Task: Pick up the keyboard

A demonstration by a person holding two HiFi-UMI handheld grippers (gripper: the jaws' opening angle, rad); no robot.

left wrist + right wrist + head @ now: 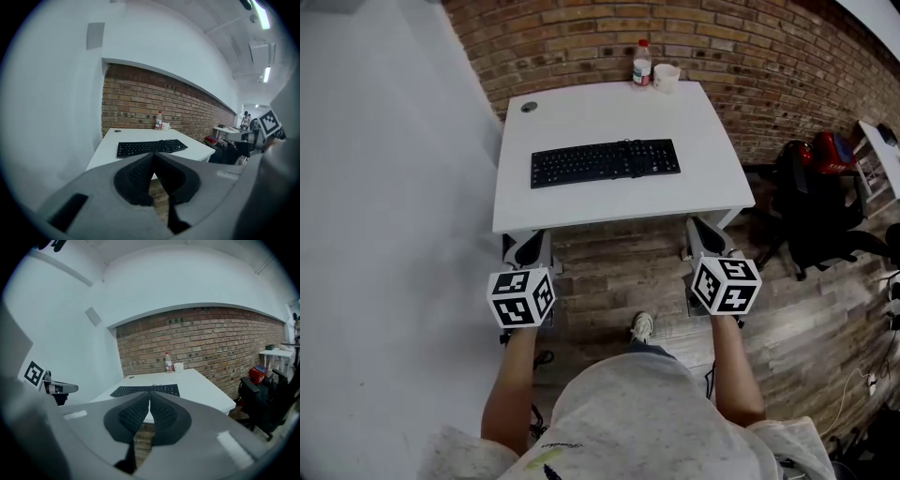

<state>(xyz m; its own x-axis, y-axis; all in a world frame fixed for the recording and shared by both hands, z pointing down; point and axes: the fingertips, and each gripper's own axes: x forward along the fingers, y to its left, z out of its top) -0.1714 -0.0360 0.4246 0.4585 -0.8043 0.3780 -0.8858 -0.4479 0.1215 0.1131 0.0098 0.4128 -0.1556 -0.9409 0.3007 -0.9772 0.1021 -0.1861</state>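
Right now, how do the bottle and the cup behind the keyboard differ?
The bottle is taller, with a red cap and label; the cup is shorter, plain white and open-topped. In the head view the bottle stands left of the cup. Both stand upright at the table's far edge, beyond the keyboard.

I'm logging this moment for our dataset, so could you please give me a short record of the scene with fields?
table: white, against brick wall
keyboard: black, flat on table, untouched
bottle: at table's far edge, beside cup
cup: white, right of bottle
left tool: shut, empty, by table's near edge, apart from keyboard
right tool: shut, empty, by table's near edge, apart from keyboard
task: keyboard not yet picked up
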